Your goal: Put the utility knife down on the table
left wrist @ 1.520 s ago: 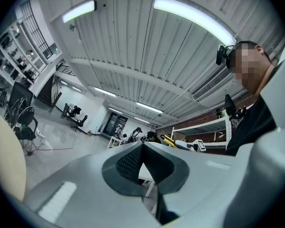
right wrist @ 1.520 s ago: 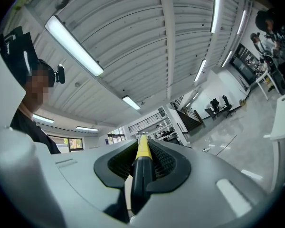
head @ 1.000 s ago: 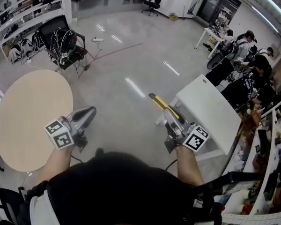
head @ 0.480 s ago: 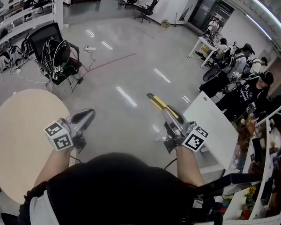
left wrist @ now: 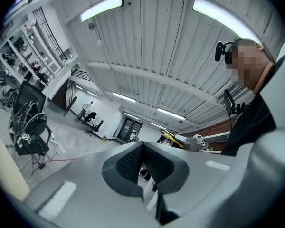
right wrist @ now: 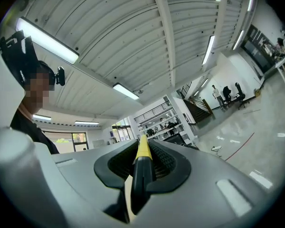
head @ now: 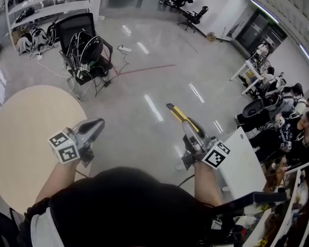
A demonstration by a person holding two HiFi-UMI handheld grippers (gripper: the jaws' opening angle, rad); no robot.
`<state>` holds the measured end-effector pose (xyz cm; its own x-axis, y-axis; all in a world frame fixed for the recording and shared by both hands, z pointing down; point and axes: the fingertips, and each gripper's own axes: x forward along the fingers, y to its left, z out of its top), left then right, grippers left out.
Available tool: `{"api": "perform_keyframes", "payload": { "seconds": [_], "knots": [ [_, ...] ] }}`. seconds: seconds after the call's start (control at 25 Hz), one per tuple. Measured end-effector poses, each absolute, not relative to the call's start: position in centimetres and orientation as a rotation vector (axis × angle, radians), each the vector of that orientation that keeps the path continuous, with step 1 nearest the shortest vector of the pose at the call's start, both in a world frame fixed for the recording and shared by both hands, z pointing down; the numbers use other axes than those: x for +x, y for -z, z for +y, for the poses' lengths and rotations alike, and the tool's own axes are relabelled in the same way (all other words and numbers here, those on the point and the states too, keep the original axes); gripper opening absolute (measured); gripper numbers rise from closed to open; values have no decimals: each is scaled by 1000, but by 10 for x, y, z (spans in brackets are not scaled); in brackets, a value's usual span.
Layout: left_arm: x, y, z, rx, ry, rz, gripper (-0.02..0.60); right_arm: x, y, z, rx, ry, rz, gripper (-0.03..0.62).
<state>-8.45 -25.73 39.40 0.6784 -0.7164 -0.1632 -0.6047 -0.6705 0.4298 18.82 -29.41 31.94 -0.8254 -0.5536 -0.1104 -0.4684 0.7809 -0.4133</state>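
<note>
My right tool (head: 188,125) is clamped on the knife (head: 176,112), jaws closed down to its width, and the yellow-and-black body sticks out ahead over the floor (head: 144,76), short of either worktop. To put it down well, I'd carry it over a surface. The white worktop (head: 247,163) is nearest on that side and the round worktop (head: 26,133) lies to my left. I'd lower until the knife lies flat, then let go, so it neither drops nor skids. My left tool (head: 98,123) is closed on nothing. My left arm (head: 59,178) and right arm (head: 206,181) reach forward, tools roughly level and well apart.
</note>
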Motion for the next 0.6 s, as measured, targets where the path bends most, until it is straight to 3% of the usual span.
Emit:
{"api": "perform_keyframes", "payload": {
  "seconds": [0.6],
  "knots": [
    [-138,-378,-302,2263,488,-1742,0,129,-324,-473,-168,668,2882,86]
  ]
}}
